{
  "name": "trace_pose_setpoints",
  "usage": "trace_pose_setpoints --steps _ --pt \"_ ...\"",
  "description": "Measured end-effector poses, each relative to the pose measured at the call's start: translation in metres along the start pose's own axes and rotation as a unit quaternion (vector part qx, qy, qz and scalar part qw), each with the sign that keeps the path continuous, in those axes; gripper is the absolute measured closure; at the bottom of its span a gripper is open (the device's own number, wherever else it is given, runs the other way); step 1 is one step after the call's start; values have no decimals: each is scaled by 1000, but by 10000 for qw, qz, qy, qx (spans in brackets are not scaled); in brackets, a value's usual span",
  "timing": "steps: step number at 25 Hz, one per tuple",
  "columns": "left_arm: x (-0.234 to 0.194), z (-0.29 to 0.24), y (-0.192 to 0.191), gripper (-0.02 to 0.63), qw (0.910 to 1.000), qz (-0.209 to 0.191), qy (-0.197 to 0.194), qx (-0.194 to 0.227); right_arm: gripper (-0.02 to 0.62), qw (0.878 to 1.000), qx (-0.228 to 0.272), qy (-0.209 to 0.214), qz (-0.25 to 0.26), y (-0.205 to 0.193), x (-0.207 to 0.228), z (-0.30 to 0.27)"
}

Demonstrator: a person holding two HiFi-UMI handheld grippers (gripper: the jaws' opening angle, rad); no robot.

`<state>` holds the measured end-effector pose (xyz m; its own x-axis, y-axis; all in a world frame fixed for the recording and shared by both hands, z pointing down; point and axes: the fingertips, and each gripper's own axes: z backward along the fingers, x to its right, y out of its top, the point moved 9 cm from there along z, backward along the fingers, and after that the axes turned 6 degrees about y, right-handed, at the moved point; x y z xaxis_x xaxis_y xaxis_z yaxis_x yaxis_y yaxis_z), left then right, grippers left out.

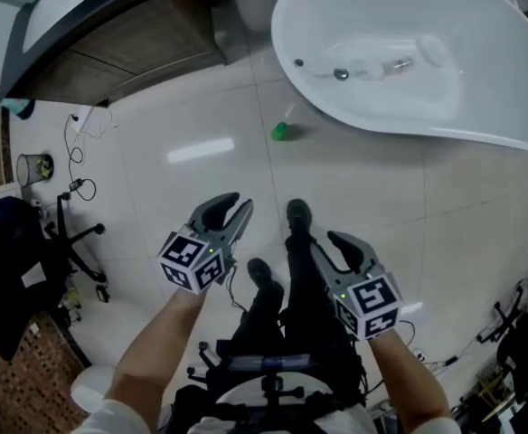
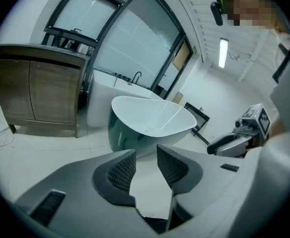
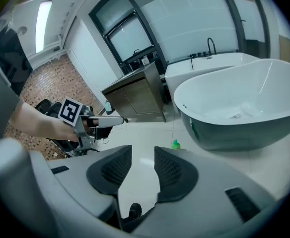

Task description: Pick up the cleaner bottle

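Note:
The cleaner bottle (image 1: 280,131) is a small green bottle with a white top, lying on the pale tiled floor beside the white bathtub (image 1: 400,127). In the right gripper view the bottle (image 3: 175,144) peeks out just above the right finger. My left gripper (image 1: 240,208) and right gripper (image 1: 329,244) hang side by side well short of it, both pointing toward it. The left gripper (image 2: 146,152) stands slightly open with only floor between its pads. The right gripper (image 3: 143,150) is open too, with nothing between its fingers. The left gripper view does not show the bottle.
The bathtub (image 3: 234,108) fills the far right. A wooden cabinet (image 2: 36,93) stands at the far left wall. A wire basket (image 1: 33,165), cables and an office chair (image 1: 65,242) sit at the left. The person's black shoes (image 1: 297,213) are between the grippers.

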<state>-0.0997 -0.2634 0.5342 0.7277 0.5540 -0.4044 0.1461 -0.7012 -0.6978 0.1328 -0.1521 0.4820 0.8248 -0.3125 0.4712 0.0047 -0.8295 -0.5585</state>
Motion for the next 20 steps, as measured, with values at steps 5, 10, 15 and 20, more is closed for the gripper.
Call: trace_pose_setpoints --steps 5,10,15,20 --pt "-30 -60 -23 472 9994 -92 126 -294 459 9995 -159 55 -276 -14 28 -25" --pt "-51 -103 -38 460 9984 -217 245 -457 459 9990 -166 15 -403 -23 52 -45" --pt "-63 -138 -51 460 9973 -308 268 -603 459 9984 -226 -173 -480 -23 82 -63" --pt "-79 -168 -66 460 9964 -370 289 -708 459 9991 -104 -95 -410 -27 105 -89"
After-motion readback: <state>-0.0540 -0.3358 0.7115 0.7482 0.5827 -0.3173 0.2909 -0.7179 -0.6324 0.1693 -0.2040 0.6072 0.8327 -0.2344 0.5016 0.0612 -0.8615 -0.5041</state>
